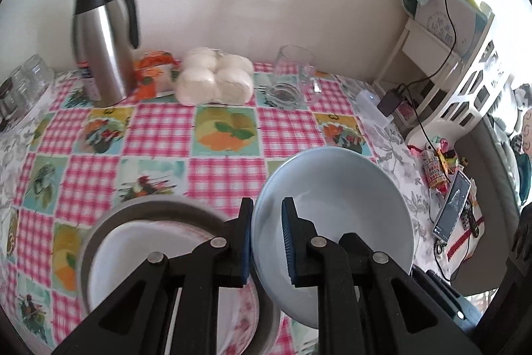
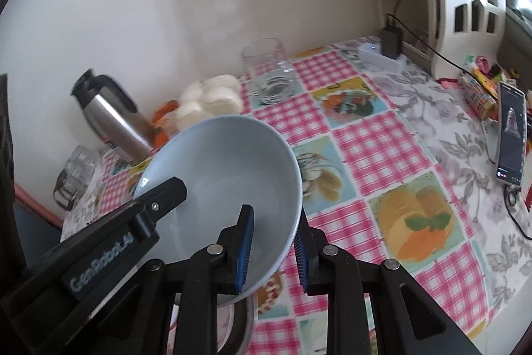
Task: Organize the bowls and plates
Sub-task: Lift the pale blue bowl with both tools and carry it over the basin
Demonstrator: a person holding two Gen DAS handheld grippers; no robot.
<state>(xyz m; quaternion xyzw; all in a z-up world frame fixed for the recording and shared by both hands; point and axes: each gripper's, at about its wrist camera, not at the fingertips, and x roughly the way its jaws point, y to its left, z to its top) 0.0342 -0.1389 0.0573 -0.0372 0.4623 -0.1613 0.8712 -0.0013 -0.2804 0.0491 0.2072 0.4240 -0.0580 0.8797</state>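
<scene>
Checked pink oilcloth with fruit panels covers the bench, set against a plain cream wall. Item: pale blue bowl, tilted and lifted clear of the bench, gripped on opposite sides of its rim; left gripper fingers clenched on the rim at its 9 o'clock side, right gripper fingers clenched on the rim at roughly 4 o'clock in the right wrist view. Item: grey-rimmed plate stack, at 7 o'clock of the bowl, holding a white plate and, apparently, a floral one, partly hidden. Along the wall, 10 to 1 o'clock: steel thermos jug, wrapped white buns, glass tumbler. At 3 o'clock: phone, lit.
</scene>
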